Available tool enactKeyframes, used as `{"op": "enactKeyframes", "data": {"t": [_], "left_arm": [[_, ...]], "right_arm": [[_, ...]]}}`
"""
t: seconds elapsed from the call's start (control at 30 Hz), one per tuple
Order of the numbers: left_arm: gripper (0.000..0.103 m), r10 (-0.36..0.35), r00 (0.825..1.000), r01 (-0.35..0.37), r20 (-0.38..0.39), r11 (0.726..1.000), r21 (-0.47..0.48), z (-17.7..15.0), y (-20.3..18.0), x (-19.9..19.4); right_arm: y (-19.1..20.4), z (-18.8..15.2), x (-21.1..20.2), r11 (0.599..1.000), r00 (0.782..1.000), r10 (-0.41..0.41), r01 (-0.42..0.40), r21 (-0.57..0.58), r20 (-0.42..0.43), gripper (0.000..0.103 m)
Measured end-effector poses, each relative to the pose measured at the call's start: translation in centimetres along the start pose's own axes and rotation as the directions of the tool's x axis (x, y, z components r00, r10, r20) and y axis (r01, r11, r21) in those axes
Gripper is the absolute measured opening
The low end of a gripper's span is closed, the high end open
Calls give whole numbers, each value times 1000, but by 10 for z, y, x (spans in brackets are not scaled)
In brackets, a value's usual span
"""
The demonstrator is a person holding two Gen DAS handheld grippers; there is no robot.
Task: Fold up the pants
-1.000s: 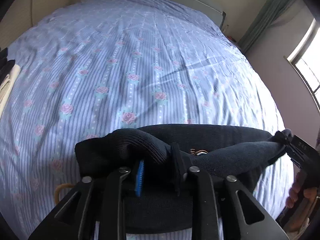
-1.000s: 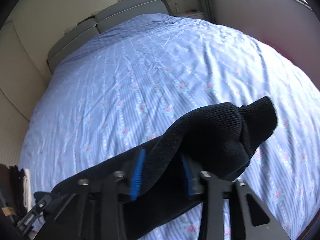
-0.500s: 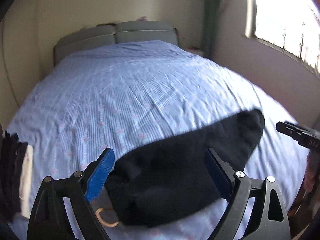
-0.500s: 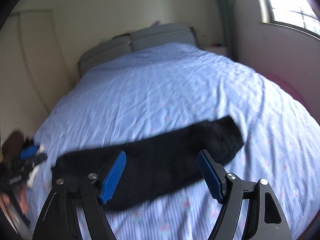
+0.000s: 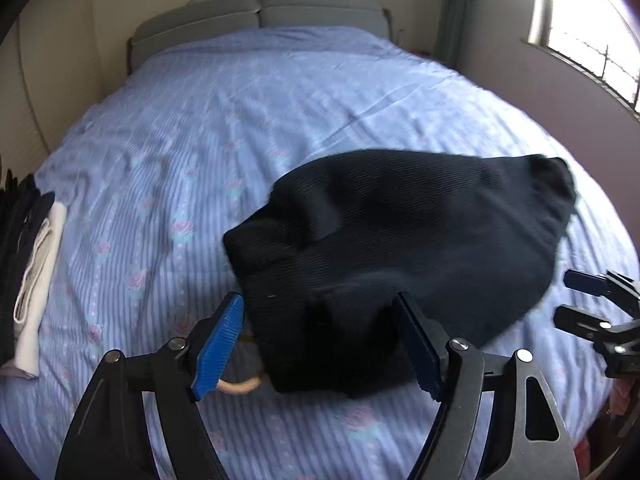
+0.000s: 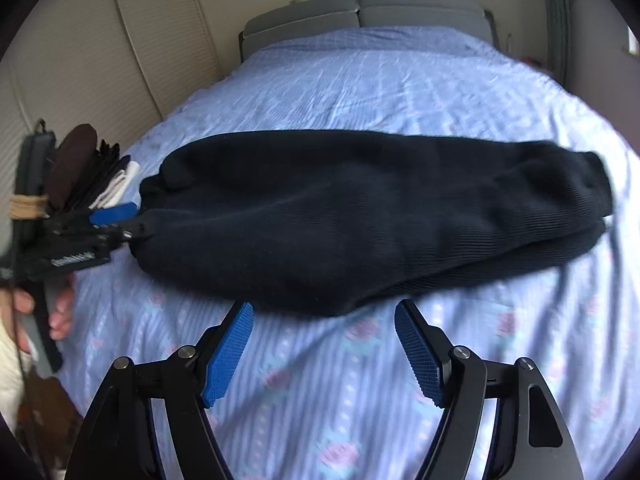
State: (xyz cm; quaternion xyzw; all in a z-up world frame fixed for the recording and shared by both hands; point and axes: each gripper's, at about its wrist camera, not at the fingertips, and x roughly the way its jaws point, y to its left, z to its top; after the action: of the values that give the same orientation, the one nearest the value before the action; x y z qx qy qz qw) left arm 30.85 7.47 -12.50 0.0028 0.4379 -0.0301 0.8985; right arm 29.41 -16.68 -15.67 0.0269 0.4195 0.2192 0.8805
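The black ribbed pants [image 6: 360, 216] lie folded lengthwise across the blue flowered bed sheet [image 6: 380, 80]. In the left wrist view the pants [image 5: 400, 248] stretch from between my fingers to the right. My left gripper [image 5: 320, 344] is open, its blue pads either side of the near end of the pants; it also shows in the right wrist view [image 6: 120, 220] at the pants' left end. My right gripper [image 6: 324, 348] is open and empty, just short of the pants' near edge; it also shows in the left wrist view [image 5: 592, 300].
A stack of folded dark and white clothes [image 5: 28, 264] lies at the bed's left edge, also in the right wrist view [image 6: 100, 176]. A beige ring [image 5: 240, 386] pokes out under the pants. A grey headboard [image 6: 360, 12] is at the far end. A window [image 5: 580, 20] is on the right.
Both grippers let go of the pants, which now lie flat on the bed. Both have pulled back, then come in close to the pants again with jaws open.
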Motion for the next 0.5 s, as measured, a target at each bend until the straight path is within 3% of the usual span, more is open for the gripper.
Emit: {"op": "enactKeyframes", "data": {"t": [0.3,0.5], "left_arm": [[81,-34,998,29,-58,996,-88,-7,18,31],[83,-24,998,19,-54,995,-93,-1,24,36]], "right_arm": [[-7,12,34,997,992,62,-58,45,-107,73],[5,35,19,995,995,96,-96,-10,-5,73]]}}
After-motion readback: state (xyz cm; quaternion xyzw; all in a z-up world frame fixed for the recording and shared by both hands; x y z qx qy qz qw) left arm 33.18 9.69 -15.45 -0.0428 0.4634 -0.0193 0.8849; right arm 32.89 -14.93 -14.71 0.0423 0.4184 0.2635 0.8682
